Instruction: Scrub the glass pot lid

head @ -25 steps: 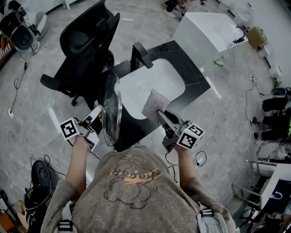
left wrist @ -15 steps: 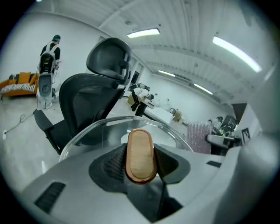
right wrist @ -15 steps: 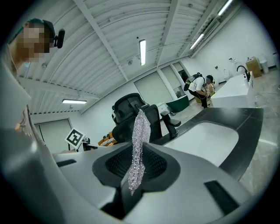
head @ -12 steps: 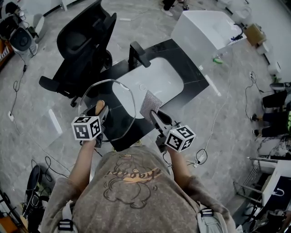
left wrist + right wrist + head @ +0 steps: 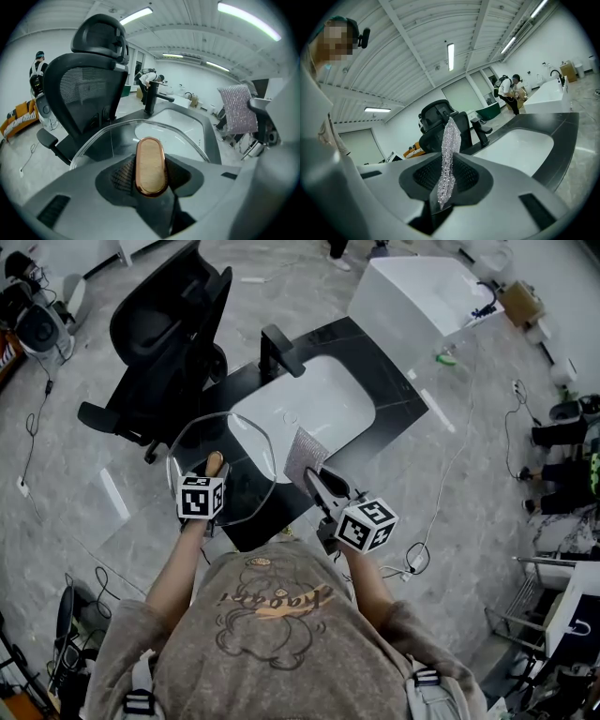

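Note:
The glass pot lid lies nearly flat over the front left corner of the black counter. Its rim arcs across the left gripper view. My left gripper is shut on the lid's copper-coloured oval handle, which stands up between the jaws. To the right, my right gripper is shut on a silvery mesh scrubbing cloth. The cloth rises edge-on out of the jaws of the right gripper. In the head view the cloth hangs just right of the lid, with a small gap between them.
A black counter holds a white sink basin with a black faucet behind it. A black office chair stands at the left. A white tub sits beyond. Cables lie on the grey floor.
The lid has swung from standing edge-on to lying almost flat. My left gripper has moved right and toward the counter with it. The right gripper with the cloth has drifted slightly left.

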Motion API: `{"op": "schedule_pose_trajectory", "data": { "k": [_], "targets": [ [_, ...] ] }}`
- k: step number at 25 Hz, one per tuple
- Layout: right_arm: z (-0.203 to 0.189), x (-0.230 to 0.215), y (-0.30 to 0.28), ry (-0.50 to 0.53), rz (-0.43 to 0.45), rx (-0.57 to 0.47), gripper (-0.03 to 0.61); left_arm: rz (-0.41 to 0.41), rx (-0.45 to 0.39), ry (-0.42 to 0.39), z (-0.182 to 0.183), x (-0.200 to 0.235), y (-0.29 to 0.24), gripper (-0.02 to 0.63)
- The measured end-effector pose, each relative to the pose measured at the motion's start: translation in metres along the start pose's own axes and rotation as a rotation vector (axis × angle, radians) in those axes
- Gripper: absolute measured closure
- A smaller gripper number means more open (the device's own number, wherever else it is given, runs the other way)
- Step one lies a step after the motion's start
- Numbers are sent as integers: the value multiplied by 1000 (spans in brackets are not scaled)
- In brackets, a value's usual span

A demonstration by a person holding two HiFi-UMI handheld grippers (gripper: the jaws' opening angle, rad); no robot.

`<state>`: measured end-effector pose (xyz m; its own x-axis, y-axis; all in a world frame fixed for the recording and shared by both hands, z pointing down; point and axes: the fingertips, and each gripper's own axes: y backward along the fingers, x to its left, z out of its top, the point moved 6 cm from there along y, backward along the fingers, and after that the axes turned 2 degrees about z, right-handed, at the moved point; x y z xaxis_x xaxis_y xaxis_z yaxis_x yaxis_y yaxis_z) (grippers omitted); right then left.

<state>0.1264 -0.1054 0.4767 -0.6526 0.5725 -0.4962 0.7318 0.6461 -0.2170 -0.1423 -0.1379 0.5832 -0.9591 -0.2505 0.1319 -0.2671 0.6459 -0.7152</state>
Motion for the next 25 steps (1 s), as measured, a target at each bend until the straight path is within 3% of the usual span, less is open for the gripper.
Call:
{"op": "schedule_pose_trajectory", "data": {
  "k": [9, 18, 23, 24, 25],
  "targets": [
    [-5, 3, -6, 6, 16, 28, 502, 12, 78, -22, -16, -2, -27, 434],
    [-7, 0, -9, 4, 9, 46, 502, 44, 87, -64, -15, -7, -34, 433],
    [-9, -2, -11, 1, -11, 48, 502, 73, -35, -98, 14, -13, -12, 433],
    [-8, -2, -11, 2, -17, 47, 502, 70, -76, -95, 25, -15, -2, 452],
    [-8, -2, -11, 3, -23, 45, 502, 60, -112, -92, 35, -18, 7, 529]
  ]
}}
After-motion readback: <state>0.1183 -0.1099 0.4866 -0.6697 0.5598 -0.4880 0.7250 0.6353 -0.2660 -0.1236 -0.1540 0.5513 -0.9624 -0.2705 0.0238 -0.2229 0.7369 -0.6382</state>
